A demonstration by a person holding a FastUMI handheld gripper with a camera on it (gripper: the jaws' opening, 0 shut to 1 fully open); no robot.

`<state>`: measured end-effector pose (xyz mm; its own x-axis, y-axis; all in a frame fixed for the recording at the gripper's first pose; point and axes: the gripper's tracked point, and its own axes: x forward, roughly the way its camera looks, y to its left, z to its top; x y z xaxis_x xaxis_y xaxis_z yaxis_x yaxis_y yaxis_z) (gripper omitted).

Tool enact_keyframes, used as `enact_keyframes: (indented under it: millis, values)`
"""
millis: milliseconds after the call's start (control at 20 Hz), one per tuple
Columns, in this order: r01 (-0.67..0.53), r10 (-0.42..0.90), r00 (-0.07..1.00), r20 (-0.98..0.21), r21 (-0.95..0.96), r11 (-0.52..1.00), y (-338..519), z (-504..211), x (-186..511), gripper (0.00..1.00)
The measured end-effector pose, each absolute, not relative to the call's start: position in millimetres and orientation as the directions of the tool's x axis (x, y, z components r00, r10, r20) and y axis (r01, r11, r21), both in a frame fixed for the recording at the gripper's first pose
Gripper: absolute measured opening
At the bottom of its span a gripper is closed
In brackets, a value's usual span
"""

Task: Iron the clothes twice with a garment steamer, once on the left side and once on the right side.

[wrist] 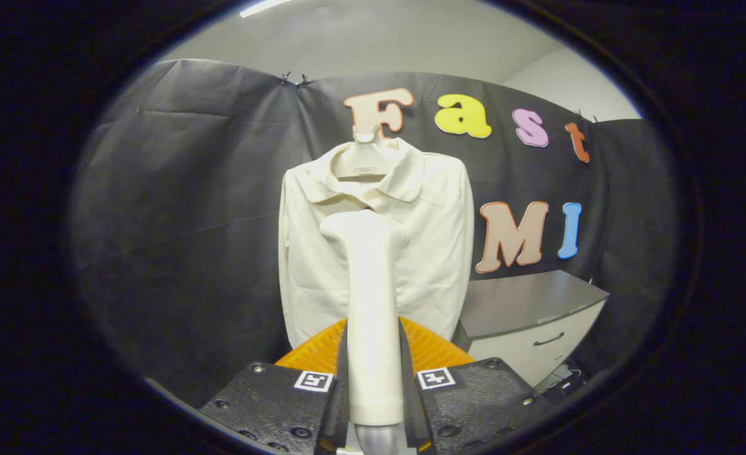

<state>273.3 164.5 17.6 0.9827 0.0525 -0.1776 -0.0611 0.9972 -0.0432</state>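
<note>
A cream collared shirt (429,253) hangs on a pale hanger (365,146) against the black cloth wall, straight ahead beyond the fingers. My gripper (374,354) is shut on the cream garment steamer (371,303), both fingers pressing its handle from either side. The steamer stands upright between the fingers, and its head (361,229) reaches up in front of the shirt's chest, below the collar. Whether the head touches the cloth I cannot tell. The steamer hides the middle of the shirt.
A low cabinet (537,322) with a grey top and a white drawer front stands to the right of the shirt, close to its hem. The black cloth wall (189,221) runs behind and to the left.
</note>
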Motion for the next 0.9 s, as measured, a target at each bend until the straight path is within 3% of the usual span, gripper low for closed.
enact_keyframes:
  millis: [450, 700, 900]
  values:
    - [-0.122, 0.116, 0.976, -0.184, -0.021, 0.992, 225, -32, 370, 0.35]
    - [-0.152, 0.168, 0.92, -0.355, 0.071, 0.986, 237, -110, 403, 0.33]
    - [-0.175, 0.189, 0.911, -0.367, 0.072, 0.982, 245, -136, 435, 0.32]
